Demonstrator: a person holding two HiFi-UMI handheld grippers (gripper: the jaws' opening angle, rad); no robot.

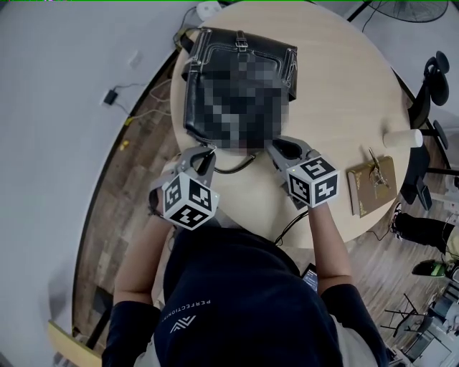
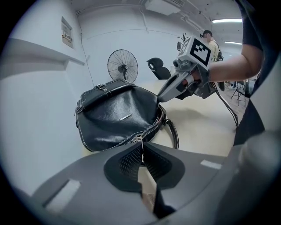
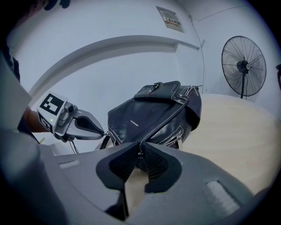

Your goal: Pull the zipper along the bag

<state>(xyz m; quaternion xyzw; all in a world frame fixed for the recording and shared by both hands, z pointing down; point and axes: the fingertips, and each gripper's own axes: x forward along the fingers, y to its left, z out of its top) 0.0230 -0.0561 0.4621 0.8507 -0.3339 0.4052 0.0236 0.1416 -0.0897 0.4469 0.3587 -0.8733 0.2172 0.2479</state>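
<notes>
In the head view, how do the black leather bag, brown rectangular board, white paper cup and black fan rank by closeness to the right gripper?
1. Black leather bag: gripped by the right gripper at its near edge.
2. Brown rectangular board: on the table, to the right.
3. White paper cup: farther right, by the table's rim.
4. Black fan: beyond the table, top right.

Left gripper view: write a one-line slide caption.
The left gripper pinches the zipper pull of a black bag on a table, while the right gripper grips the bag's far end.
</notes>
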